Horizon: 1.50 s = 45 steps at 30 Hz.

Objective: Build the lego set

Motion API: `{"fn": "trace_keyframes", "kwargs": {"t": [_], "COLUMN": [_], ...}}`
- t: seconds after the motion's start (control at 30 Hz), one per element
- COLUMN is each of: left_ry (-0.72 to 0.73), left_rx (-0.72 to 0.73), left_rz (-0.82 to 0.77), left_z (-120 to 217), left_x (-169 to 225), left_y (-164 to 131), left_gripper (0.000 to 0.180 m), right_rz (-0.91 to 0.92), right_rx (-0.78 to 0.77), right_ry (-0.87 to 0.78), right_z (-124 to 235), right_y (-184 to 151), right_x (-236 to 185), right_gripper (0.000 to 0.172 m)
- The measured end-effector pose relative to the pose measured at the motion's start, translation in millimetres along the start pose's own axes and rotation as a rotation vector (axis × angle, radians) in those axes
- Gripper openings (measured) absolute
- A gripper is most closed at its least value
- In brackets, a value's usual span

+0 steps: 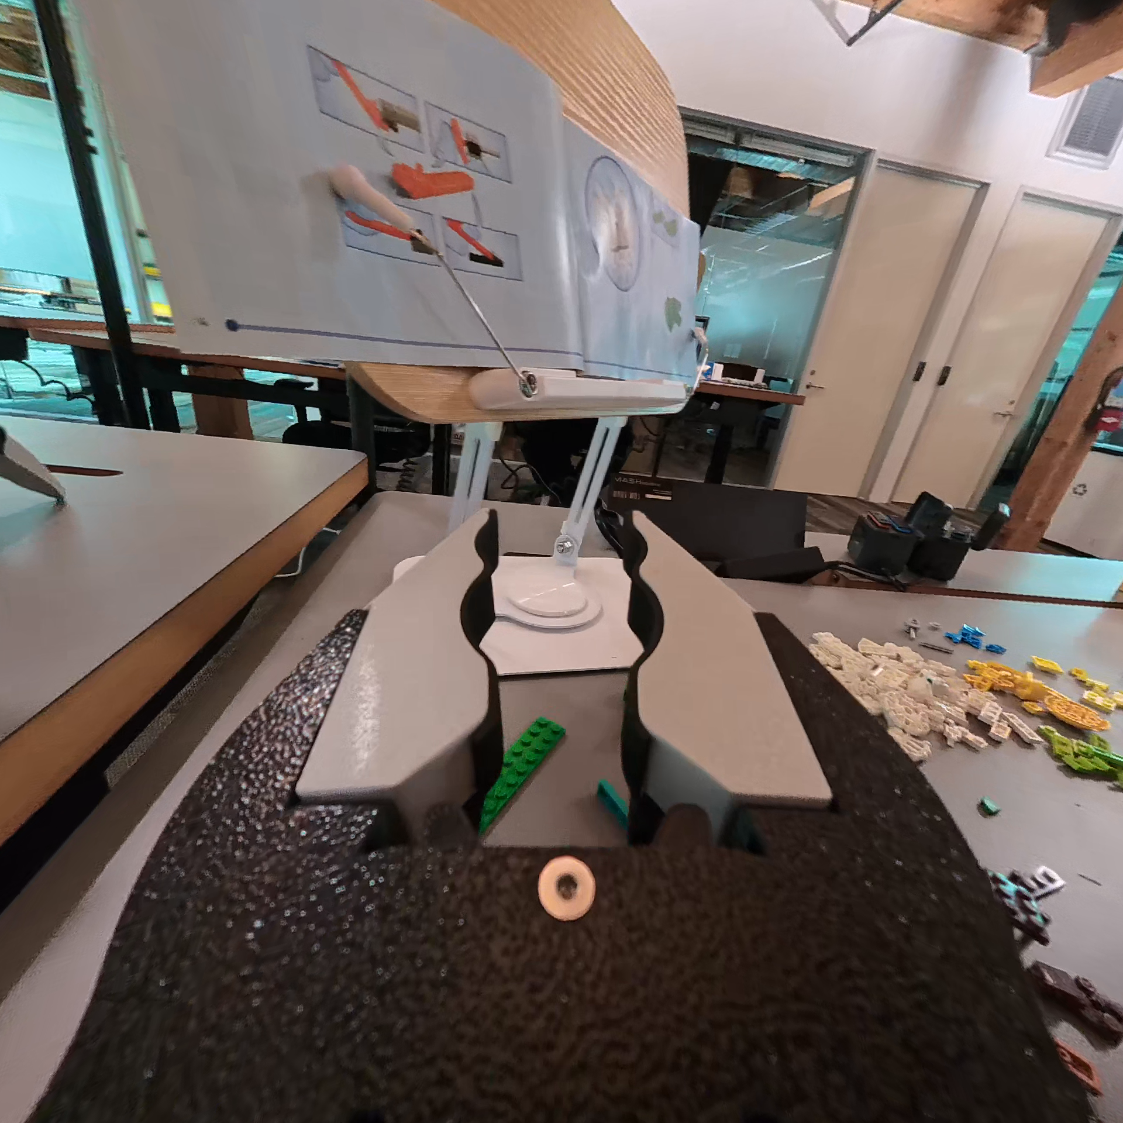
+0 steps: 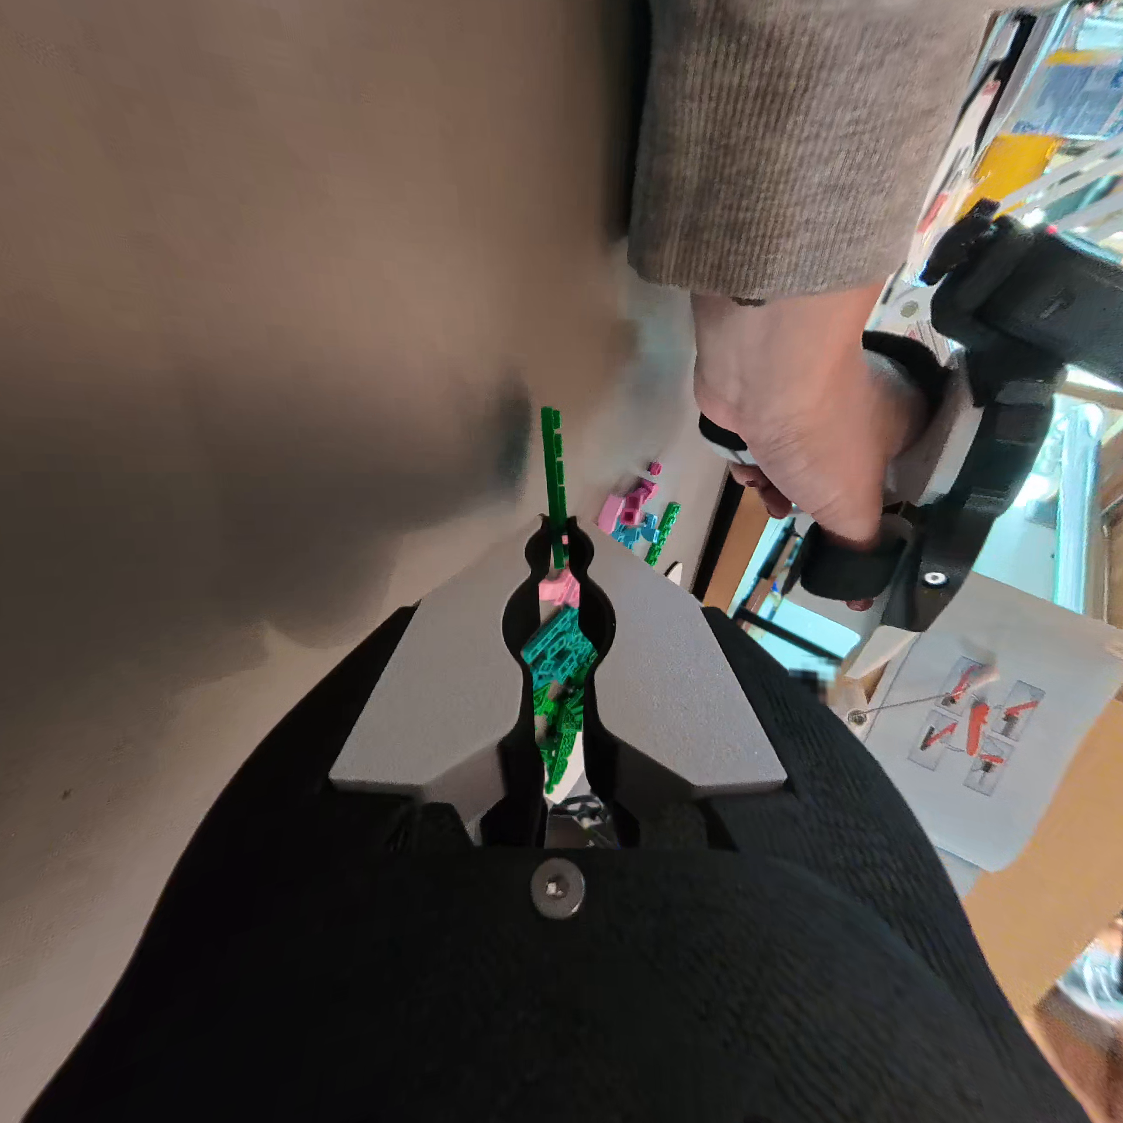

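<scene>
The right tongs (image 2: 558, 535) pinch a thin green plate (image 2: 553, 468) by its very end; it could pivot or slip. The left tongs (image 1: 562, 535) hang spread and empty above the counter (image 1: 911, 863).

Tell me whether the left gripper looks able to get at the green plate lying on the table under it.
Probably yes: the left gripper is open and empty, and the green plate lies flat on the grey table between its fingers, nothing covering it.
</scene>
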<state>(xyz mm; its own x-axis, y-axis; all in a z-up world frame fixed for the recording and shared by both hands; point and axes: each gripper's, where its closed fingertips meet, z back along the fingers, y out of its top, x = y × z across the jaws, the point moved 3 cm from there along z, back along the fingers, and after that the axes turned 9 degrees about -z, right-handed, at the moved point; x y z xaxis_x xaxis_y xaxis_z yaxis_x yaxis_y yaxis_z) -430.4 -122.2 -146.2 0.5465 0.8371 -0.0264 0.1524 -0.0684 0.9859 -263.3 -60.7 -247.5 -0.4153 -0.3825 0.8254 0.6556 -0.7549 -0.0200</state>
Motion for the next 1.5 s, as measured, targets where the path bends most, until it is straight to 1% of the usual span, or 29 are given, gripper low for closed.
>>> {"fn": "trace_keyframes", "kwargs": {"t": [0.1,0.2,0.27,0.3,0.33,0.4,0.53,0.6,0.67,0.73,0.9,1.03,1.1,1.2,1.23,1.33,1.37,1.5], "left_ry": [0.02,0.021,0.02,0.021,0.024,0.025,0.013,0.009,0.003,0.0,-0.002,0.0,-0.001,-0.002,-0.002,-0.005,-0.006,-0.008], "left_rx": [0.008,0.005,0.001,0.001,0.0,-0.003,-0.019,-0.028,-0.034,-0.041,-0.046,-0.058,-0.058,-0.057,-0.056,-0.057,-0.057,-0.057], "left_rz": [0.031,0.038,0.026,0.019,0.011,0.005,0.003,-0.007,-0.015,-0.019,-0.012,-0.016,-0.021,-0.02,-0.019,-0.018,-0.017,-0.017], "left_z": [1.6,1.2,1.0,0.8,0.8,0.5,-2.1,-3.0,-3.8,-4.4,-5.1,-6.2,-6.4,-6.7,-6.5,-6.7,-6.8,-6.7], "left_x": [-7.1,-7.9,-6.8,-6.4,-6.2,-5.9,-2.5,-0.7,0.9,1.6,1.5,2.1,3.0,3.4,3.4,3.9,4.1,4.3], "left_y": [0.2,-0.8,-0.8,-0.7,-0.5,-0.7,-4.3,-5.8,-6.8,-7.8,-9.3,-11.0,-10.9,-10.8,-10.5,-10.6,-10.7,-10.7], "left_gripper": [0.038,0.038,0.037,0.037,0.037,0.036,0.036,0.036,0.035,0.035,0.035,0.034,0.034,0.034,0.034,0.034,0.034,0.033], "right_rz": [-0.01,0.009,0.012,-0.003,-0.022,-0.082,-0.219,-0.276,-0.324,-0.343,-0.419,-0.557,-0.637,-0.786,-0.841,-0.977,-1.008,-1.083], "right_rx": [-0.01,-0.008,-0.017,-0.038,-0.067,-0.144,-0.303,-0.34,-0.344,-0.337,-0.305,-0.293,-0.276,-0.215,-0.193,-0.137,-0.127,-0.093], "right_ry": [0.007,-0.04,-0.079,-0.1,-0.114,-0.141,-0.082,-0.023,0.029,0.061,0.152,0.251,0.288,0.369,0.429,0.61,0.645,0.705], "right_z": [-9.3,-12.2,-10.8,-10.0,-10.0,-13.9,-35.0,-46.3,-55.8,-61.9,-66.5,-55.3,-47.7,-38.7,-36.4,-32.6,-33.3,-42.6], "right_y": [4.0,5.0,-2.8,-12.6,-26.9,-67.5,-156.2,-183.7,-198.1,-204.2,-205.9,-208.4,-210.9,-207.6,-203.5,-187.3,-183.5,-173.8], "right_x": [1.3,7.6,17.4,24.8,32.9,50.4,62.5,59.2,54.7,52.1,48.3,54.8,60.5,66.1,64.3,56.7,55.9,59.5], "right_gripper": [0.003,0.003,0.003,0.003,0.003,0.004,0.004,0.004,0.004,0.004,0.007,0.031,0.035,0.034,0.031,0.03,0.03,0.03]}}
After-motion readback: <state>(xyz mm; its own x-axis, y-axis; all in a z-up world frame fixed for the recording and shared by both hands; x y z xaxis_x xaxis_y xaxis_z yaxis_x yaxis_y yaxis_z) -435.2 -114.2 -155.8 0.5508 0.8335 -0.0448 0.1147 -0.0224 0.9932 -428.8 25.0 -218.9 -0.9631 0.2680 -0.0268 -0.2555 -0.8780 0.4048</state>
